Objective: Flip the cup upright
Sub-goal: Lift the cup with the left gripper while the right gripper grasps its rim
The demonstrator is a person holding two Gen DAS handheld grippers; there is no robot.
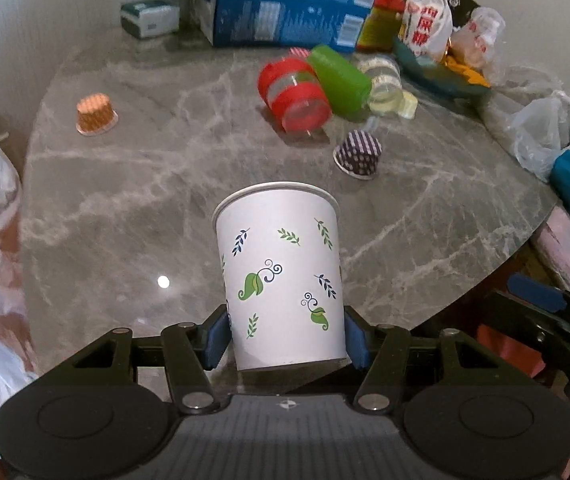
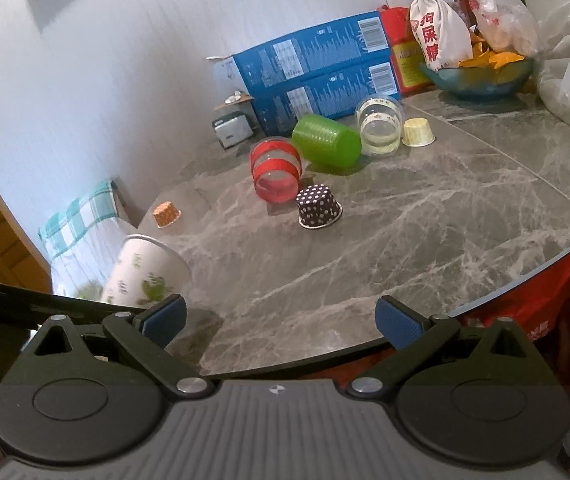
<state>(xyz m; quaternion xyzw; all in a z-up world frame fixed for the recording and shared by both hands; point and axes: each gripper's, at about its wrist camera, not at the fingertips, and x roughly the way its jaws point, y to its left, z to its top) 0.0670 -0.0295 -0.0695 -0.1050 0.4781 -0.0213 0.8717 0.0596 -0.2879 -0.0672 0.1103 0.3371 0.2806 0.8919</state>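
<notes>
A white paper cup with green and blue leaf prints is held in my left gripper, whose blue pads press on both sides near the cup's base. The cup's rim points away from the camera, above the near edge of the grey marble table. The cup also shows in the right wrist view, tilted at the left table edge. My right gripper is open and empty over the table's near edge.
A red-banded clear cup, a green cup and a clear cup lie on their sides at the back. A dotted dark paper cup and an orange one stand upside down. Blue boxes, bags and a bowl line the rear.
</notes>
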